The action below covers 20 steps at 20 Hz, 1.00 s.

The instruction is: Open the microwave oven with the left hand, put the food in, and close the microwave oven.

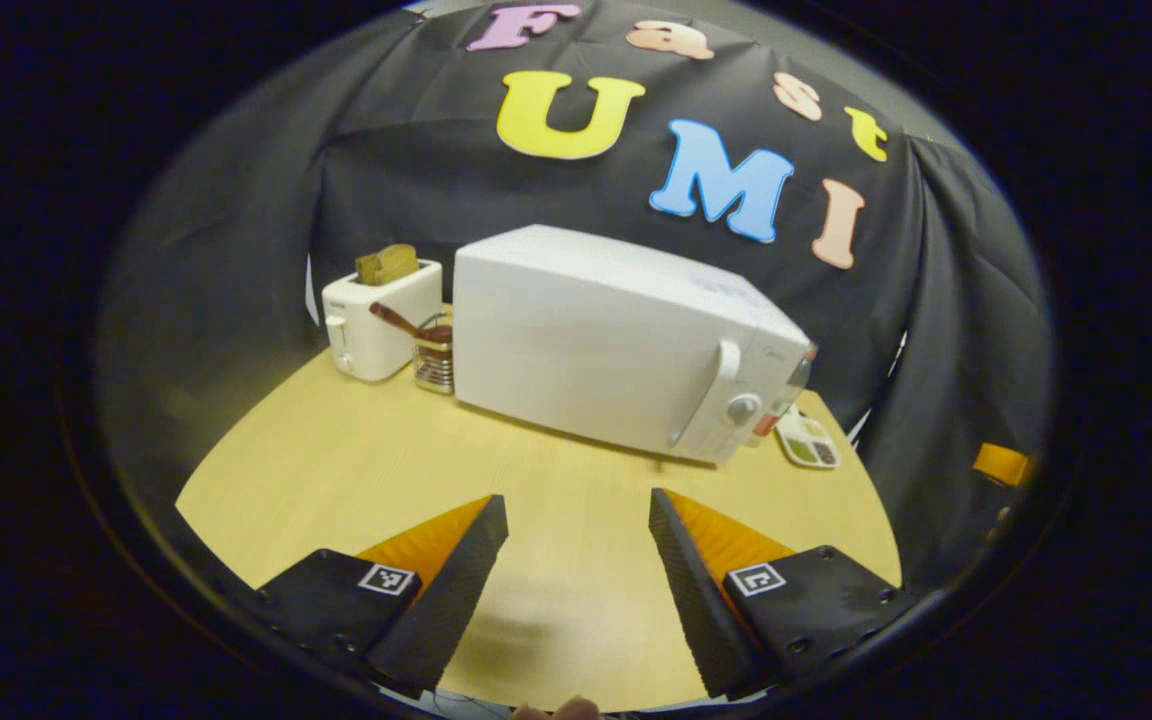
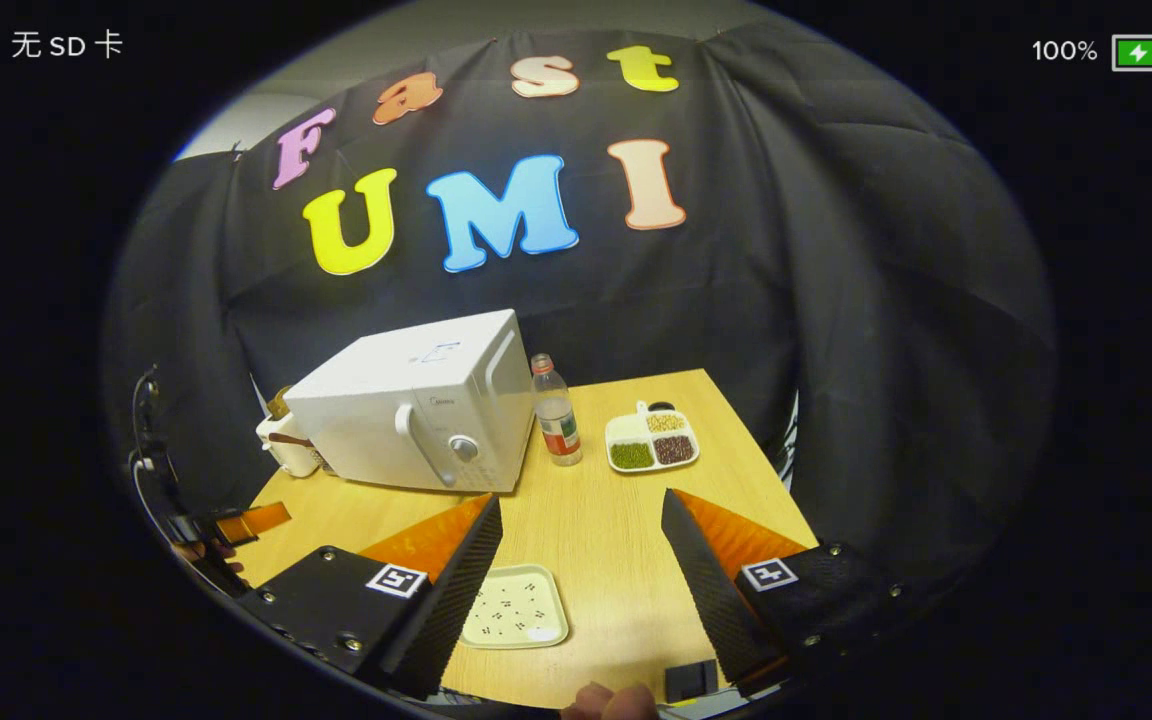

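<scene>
Facing the closed microwave (image 1: 626, 345) from its side, left gripper (image 1: 578, 520) hangs over bare table (image 1: 356, 460), fingers apart, nothing held. Toaster (image 1: 376, 315) with bread and a metal cup (image 1: 434, 358) sit beside the microwave. Right gripper (image 2: 581, 520) also spread, above a small food plate (image 2: 516, 606); its view adds a bottle (image 2: 556, 412) and divided bean tray (image 2: 651, 440) right of the microwave door.

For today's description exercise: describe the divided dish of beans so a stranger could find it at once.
Start at the white microwave on the wooden table. Right of it stands a clear bottle, and right of that lies the divided dish. Unlike the speckled plate, it holds separate compartments of green, dark and pale beans.
</scene>
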Motion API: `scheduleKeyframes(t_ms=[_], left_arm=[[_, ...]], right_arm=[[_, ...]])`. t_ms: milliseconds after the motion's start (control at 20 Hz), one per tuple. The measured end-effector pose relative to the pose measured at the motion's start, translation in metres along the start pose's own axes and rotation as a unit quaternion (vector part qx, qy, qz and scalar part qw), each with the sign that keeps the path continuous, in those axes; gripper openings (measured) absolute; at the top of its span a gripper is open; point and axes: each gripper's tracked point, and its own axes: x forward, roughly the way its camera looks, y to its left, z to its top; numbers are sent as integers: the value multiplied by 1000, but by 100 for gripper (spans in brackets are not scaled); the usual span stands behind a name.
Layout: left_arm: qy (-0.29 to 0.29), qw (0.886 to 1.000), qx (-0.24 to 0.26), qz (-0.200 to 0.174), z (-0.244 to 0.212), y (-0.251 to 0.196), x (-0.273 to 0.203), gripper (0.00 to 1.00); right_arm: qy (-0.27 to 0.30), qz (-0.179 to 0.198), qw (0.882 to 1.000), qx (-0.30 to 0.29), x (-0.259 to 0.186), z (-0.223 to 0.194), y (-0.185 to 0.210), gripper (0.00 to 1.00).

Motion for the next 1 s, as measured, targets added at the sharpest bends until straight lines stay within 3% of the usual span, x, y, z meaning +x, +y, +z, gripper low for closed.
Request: scheduleKeyframes(t_ms=[50, 200, 350, 650, 750, 800, 1000], left_arm=[[-27, 1000, 8, 1, 24, -10, -21, 100], [-89, 996, 24, -4, 81, -51, -92, 94], [-128, 992, 11, -17, 122, -84, -146, 97], [-239, 969, 16, -56, 228, -115, -245, 93], [-249, 966, 24, -65, 246, -120, -273, 99], [-260, 963, 26, -63, 251, -116, -283, 93], [-278, 958, 23, -65, 255, -97, -309, 93]], right_arm=[[-11, 8, 1000, -8, -7, 9, -3, 98], [-54, 25, 998, -24, -27, 45, -13, 98], [-93, 43, 994, -27, -50, 83, -13, 98], [-145, 42, 987, -57, -119, 160, 12, 98], [-169, 37, 983, -65, -134, 186, 31, 98], [-178, 47, 980, -71, -142, 191, 47, 98], [-197, 78, 975, -61, -154, 205, 88, 98]])
